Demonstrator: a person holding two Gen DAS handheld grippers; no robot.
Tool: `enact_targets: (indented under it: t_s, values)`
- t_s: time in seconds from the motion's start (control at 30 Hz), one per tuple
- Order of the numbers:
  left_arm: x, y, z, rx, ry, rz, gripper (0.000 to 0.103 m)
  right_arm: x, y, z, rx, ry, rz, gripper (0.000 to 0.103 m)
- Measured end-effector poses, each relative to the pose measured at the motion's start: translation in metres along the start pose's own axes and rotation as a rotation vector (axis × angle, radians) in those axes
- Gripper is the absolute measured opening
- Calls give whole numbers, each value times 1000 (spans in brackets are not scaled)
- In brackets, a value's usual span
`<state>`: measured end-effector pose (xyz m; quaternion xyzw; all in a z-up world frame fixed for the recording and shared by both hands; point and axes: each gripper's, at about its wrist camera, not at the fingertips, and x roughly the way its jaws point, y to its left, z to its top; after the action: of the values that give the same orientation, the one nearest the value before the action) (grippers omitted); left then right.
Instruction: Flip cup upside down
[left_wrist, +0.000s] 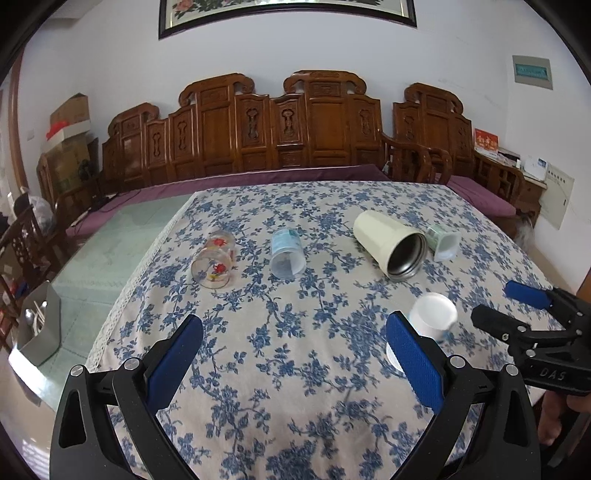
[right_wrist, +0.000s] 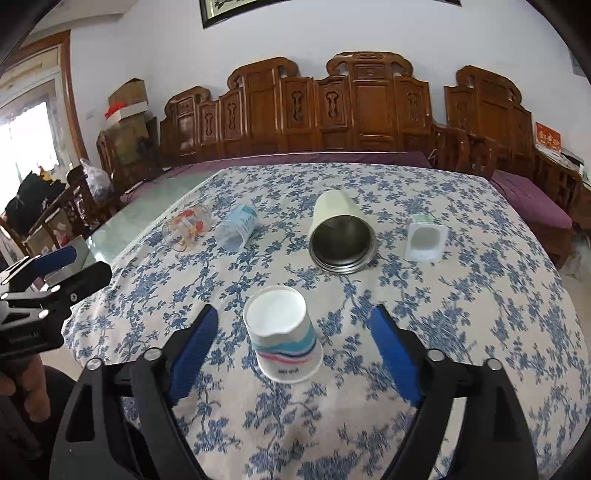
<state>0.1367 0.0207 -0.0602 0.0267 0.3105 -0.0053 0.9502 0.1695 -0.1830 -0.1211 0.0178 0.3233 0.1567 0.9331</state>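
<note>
A white paper cup with blue and pink stripes (right_wrist: 282, 338) stands upside down on the floral tablecloth, base up. It also shows in the left wrist view (left_wrist: 432, 315). My right gripper (right_wrist: 291, 350) is open, its blue pads on either side of the cup and apart from it. My left gripper (left_wrist: 295, 363) is open and empty over bare cloth, left of the cup. The right gripper (left_wrist: 517, 306) shows in the left wrist view, and the left gripper (right_wrist: 66, 266) shows at the left edge of the right wrist view.
Lying on their sides farther back: a cream steel tumbler (right_wrist: 341, 232), a white-green yogurt pot (right_wrist: 424, 238), a clear blue plastic cup (right_wrist: 236, 227), a glass with red flowers (right_wrist: 186, 227). Wooden sofa (right_wrist: 332, 110) behind the table. Metal utensil holder (left_wrist: 38, 325) at the left.
</note>
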Motion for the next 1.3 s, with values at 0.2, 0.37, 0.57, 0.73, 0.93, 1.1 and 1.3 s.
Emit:
enact_targets:
  t_s: [0.2, 0.37, 0.57, 0.73, 0.93, 1.1, 1.3]
  values:
    - [-13, -8, -10, -13, 44, -4, 95, -24, -10, -10, 29, -2, -34, 100]
    - [-40, -15, -14, -6, 15, 0, 95, -57, -14, -18, 52, -43, -66, 100]
    - [-91, -21, -11, -20, -72, -3, 95, -108, -7, -20, 32, -144, -82, 100]
    - [-126, -23, -11, -43, -125, -16, 95, -149, 5, -20, 10, -223, -68, 100]
    - [-150, -27, -11, -45, -153, -17, 95, -168, 12, -21, 5, -251, -59, 100]
    - [-152, -28, -12, -42, -155, -20, 95, -172, 13, -21, 1, -261, -65, 100]
    - [-151, -25, -13, -50, -157, -21, 95, -174, 14, -22, -3, -264, -64, 100]
